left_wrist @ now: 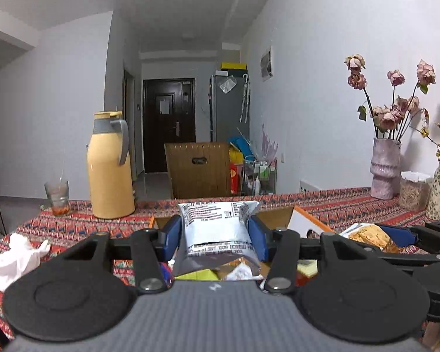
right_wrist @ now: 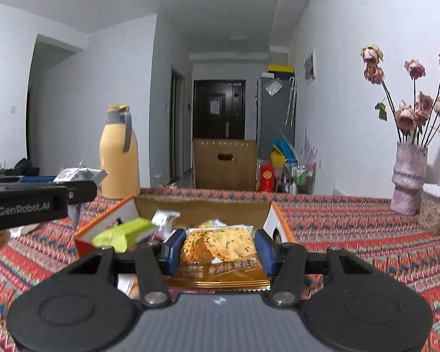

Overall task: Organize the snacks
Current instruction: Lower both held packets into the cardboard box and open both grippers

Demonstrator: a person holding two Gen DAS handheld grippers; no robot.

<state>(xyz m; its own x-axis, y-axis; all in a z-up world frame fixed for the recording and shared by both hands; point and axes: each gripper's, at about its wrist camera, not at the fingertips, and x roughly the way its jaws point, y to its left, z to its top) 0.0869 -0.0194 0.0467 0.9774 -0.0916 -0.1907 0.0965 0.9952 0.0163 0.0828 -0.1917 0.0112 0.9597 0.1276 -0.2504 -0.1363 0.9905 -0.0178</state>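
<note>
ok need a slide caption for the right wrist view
Right hand-held gripper clamps a brown cracker packet above an open orange-edged cardboard box on a red patterned tablecloth.

Open counter to the right, clutter left & far edge

Bare patterned counter (right_wrist: 352, 234) right of snack box (right_wrist: 202, 209); thermos (left_wrist: 110, 167), glass (left_wrist: 57, 193), tissue (left_wrist: 13, 256) crowd left; vases (left_wrist: 385, 168) + jar (left_wrist: 414, 190) block far right, prob. against wall.
</note>
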